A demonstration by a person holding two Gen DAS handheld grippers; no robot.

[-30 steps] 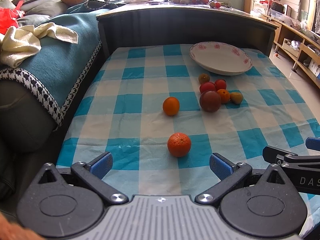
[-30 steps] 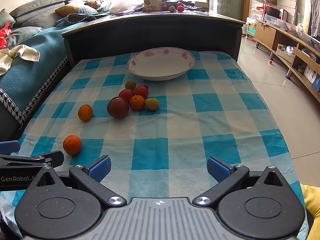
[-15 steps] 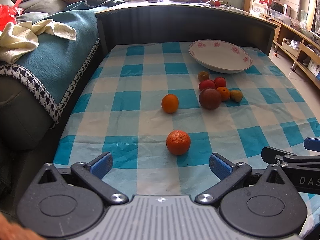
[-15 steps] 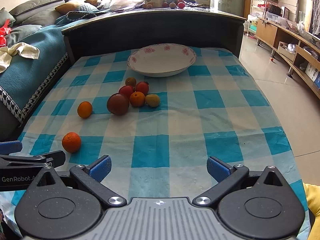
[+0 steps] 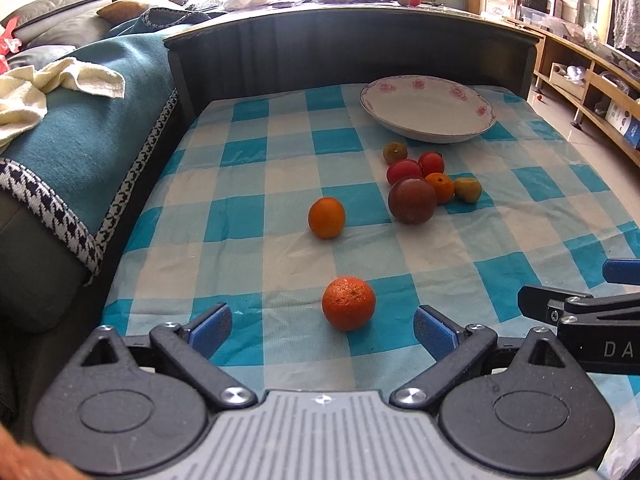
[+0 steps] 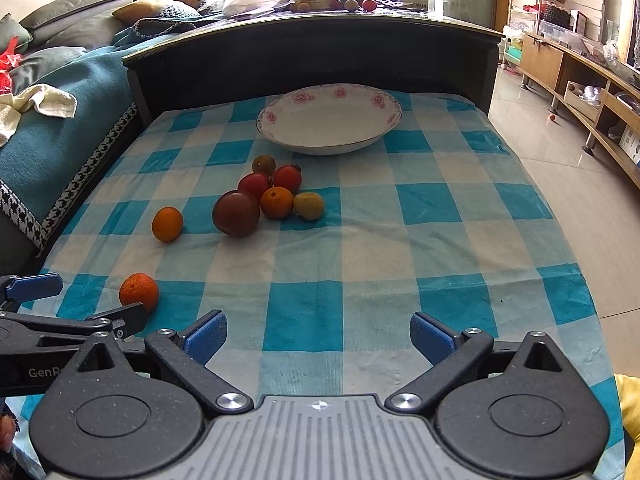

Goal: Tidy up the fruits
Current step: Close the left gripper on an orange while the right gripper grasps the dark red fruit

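A: Position of the grippers?
B: Left gripper (image 5: 322, 326) spread wide, a rough orange (image 5: 349, 303) lying just ahead between its fingers, untouched. Right gripper (image 6: 318, 334) also spread, holding nothing, over bare checked cloth (image 6: 440, 240).
A: Farther out?
B: A smooth orange (image 5: 327, 217) alone, then clustered fruit (image 5: 424, 184). The flowered dish (image 6: 330, 120) holds nothing; fruit on the far ledge is too small to identify

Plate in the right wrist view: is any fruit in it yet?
No, the plate is bare inside; all the fruit lies on the checked cloth in front of it.
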